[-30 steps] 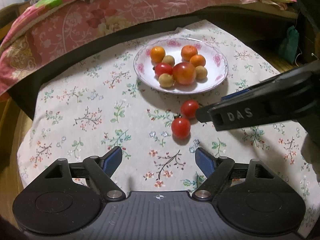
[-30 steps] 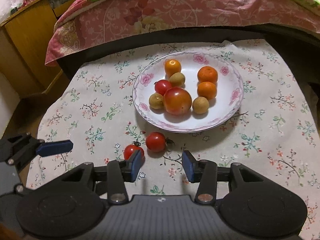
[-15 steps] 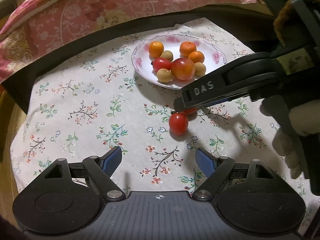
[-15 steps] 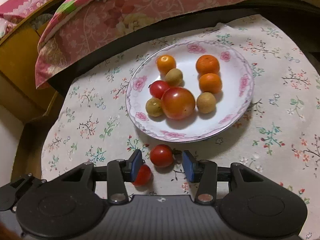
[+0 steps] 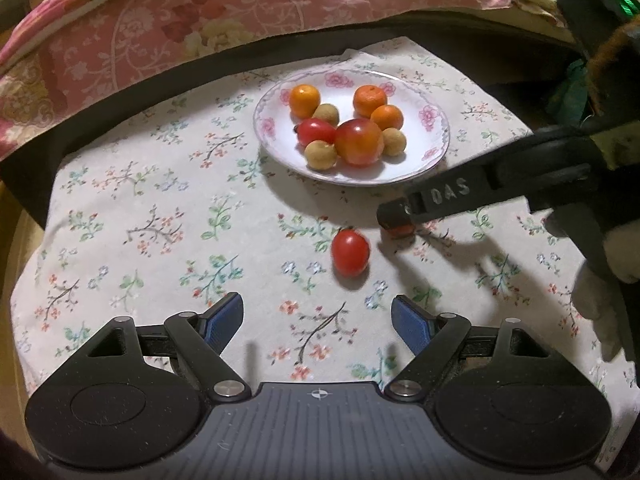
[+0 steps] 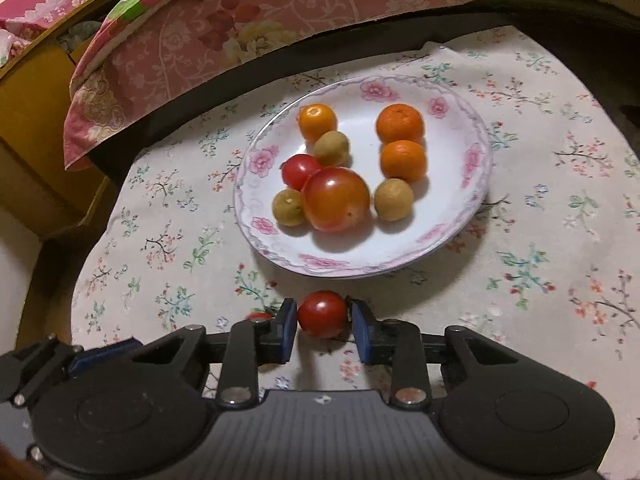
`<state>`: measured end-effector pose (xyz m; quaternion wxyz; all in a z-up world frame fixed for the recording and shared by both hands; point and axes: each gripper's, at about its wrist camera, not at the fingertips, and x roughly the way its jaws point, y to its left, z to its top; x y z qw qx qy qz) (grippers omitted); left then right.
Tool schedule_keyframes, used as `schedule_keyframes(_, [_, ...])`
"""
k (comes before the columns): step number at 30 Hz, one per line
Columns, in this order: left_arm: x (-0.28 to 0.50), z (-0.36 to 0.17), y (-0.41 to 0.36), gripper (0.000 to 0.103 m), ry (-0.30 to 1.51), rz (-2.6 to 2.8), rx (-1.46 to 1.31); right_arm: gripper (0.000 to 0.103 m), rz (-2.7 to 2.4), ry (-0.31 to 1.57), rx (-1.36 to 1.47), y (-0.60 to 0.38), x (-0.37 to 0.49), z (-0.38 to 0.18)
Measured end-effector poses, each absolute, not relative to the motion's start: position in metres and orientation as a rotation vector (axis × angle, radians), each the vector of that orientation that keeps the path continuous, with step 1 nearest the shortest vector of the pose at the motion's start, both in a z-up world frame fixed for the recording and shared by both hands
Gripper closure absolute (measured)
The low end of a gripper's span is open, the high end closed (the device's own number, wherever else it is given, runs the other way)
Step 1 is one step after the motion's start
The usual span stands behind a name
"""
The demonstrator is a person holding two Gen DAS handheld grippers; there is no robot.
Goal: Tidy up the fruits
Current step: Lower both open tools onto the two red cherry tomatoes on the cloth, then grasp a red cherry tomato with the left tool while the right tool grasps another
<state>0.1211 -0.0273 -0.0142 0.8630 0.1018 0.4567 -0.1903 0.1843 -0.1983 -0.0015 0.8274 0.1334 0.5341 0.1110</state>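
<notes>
A white flowered plate holds oranges, tomatoes and small brown fruits. My right gripper is shut on a small red tomato just in front of the plate; in the left wrist view the tomato is mostly hidden by the gripper's finger. A second small tomato lies on the cloth beside it, and only its edge shows in the right wrist view. My left gripper is open and empty, hovering short of that second tomato.
The floral cloth covers a round table. A pink quilt hangs over the bed behind it. A yellow wooden cabinet stands at the far left. The left gripper's finger shows at the lower left.
My right gripper has closed its jaws on the nearer tomato in front of the plate. My left gripper has stayed open and shifted slightly.
</notes>
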Motion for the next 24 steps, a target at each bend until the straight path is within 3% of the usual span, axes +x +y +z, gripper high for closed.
schedule_keyframes(4, [0.128, -0.019, -0.038, 0.018, 0.934, -0.413, 0.210, 0.074, 0.243, 1.126, 0.249, -0.205, 0.177, 0.005])
schedule_keyframes(11, [0.142, -0.030, -0.048, 0.037, 0.943, -0.403, 0.185, 0.074, 0.241, 1.116, 0.142, -0.210, 0.165, 0.012])
schedule_keyframes(24, [0.149, -0.043, -0.059, 0.040, 0.938, -0.394, 0.195, 0.072, 0.272, 1.137, 0.129, -0.216, 0.165, 0.005])
